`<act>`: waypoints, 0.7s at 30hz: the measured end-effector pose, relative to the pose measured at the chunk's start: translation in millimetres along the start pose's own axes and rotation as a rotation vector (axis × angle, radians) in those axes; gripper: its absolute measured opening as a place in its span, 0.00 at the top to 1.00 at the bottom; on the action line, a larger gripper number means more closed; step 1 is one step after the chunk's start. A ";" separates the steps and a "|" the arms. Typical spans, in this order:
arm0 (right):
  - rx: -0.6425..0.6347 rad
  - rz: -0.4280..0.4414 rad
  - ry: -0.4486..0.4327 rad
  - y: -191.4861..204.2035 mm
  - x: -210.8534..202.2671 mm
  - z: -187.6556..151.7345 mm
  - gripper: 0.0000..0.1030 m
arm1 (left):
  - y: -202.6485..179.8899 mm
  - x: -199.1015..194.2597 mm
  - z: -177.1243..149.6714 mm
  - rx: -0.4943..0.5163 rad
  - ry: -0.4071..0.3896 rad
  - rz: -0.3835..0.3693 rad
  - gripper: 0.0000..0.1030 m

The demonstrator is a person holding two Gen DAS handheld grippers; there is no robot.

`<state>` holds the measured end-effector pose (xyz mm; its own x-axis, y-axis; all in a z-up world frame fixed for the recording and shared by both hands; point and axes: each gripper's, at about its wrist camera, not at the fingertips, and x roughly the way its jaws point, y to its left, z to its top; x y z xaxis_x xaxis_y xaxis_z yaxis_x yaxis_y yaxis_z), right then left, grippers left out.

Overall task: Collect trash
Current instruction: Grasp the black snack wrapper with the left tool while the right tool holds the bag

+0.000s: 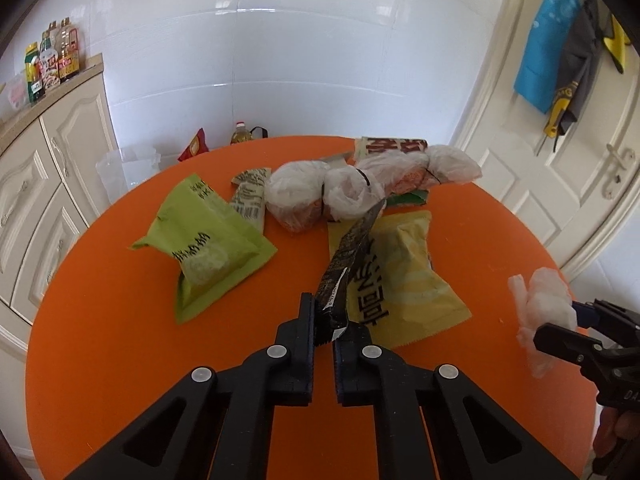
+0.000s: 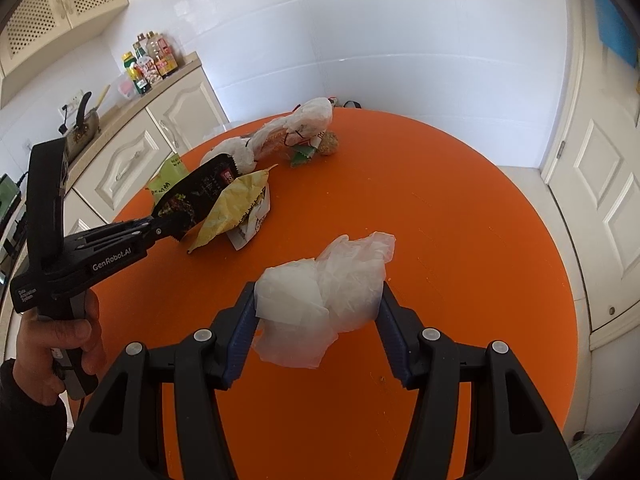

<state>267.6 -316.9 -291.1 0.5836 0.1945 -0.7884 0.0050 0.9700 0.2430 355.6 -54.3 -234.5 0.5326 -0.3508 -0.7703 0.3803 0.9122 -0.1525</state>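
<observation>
We held the left gripper [image 1: 325,330] clamped on the near end of a black wrapper [image 1: 347,264], its pads pinching the torn edge while the rest of the strip rose away from the orange table [image 1: 120,360] towards the knotted plastic bags [image 1: 360,188]. Taking the yellow snack packet [image 1: 404,280] as our landmark, the black wrapper crossed above its left edge, lifted clear of it. Left of the yellow packet lay a green packet [image 1: 208,240], and beyond that a pale narrow wrapper [image 1: 250,196], both flat on the table. The knotted plastic bags sat just behind the yellow packet, in a row touching one another.

Well to the right of the yellow packet, we kept the right gripper [image 2: 320,312] closed on a crumpled white plastic bag [image 2: 332,296], both pads pressing its sides and the bundle raised off the table. A hand [image 2: 60,344] gripped the left tool's handle.
</observation>
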 end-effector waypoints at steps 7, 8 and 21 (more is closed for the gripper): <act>-0.007 0.004 0.003 2.5 -1.8 -1.2 0.44 | -12.4 3.6 10.9 0.071 0.020 0.051 0.55; -0.008 0.002 0.003 2.6 -2.4 -1.2 0.44 | -13.5 6.7 12.6 0.073 0.020 0.041 0.56; -0.012 -0.014 -0.007 3.1 -12.8 -3.5 0.44 | -5.2 -9.3 10.7 -0.030 -0.057 -0.059 0.95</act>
<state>257.3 -315.9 -282.2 0.5889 0.1804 -0.7878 0.0030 0.9743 0.2254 356.8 -58.0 -220.0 0.5520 -0.4149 -0.7233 0.3901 0.8951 -0.2158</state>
